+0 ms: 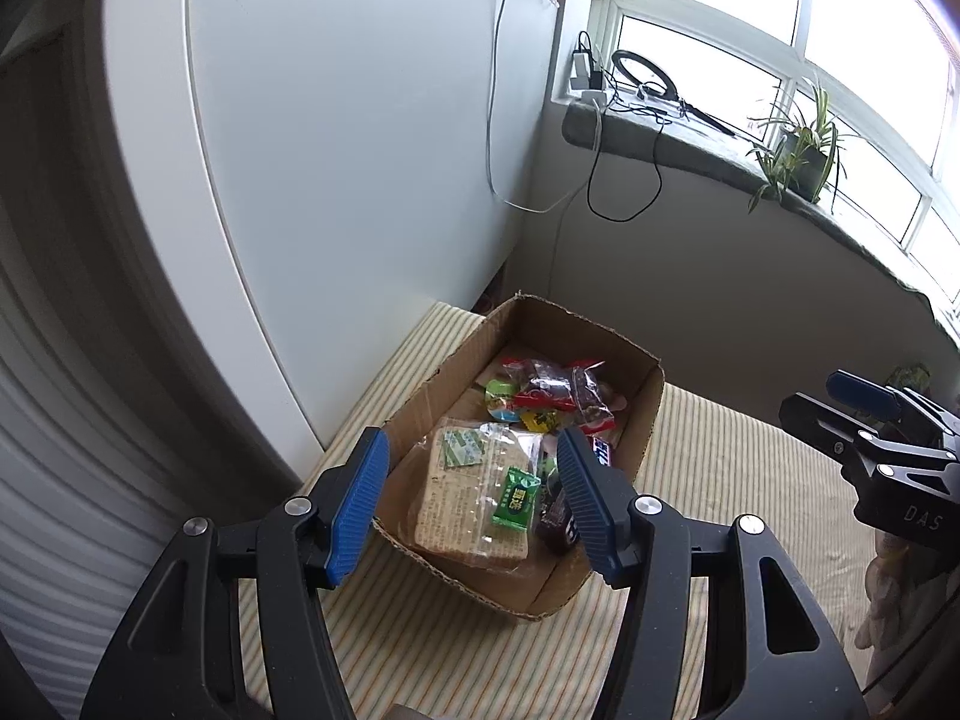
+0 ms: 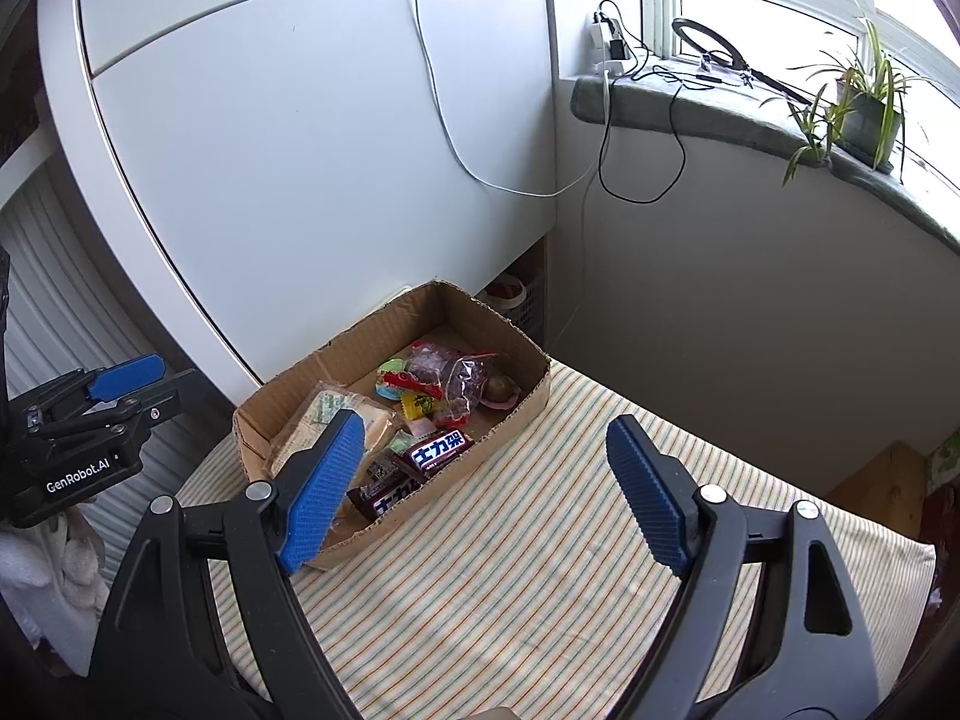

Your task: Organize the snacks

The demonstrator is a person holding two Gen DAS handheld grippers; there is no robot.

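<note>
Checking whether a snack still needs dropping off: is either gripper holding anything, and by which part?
Nothing is held. The left gripper and right gripper are both open and empty; the snacks lie in the cardboard box.

Both wrist views look steeply down and forward along own tongs, from close above the striped worktop (image 1: pixel 720 468); shared: cardboard box (image 1: pixel 651 414), window sill (image 2: pixel 690 108); each sees the other tongs at frame edge
</note>
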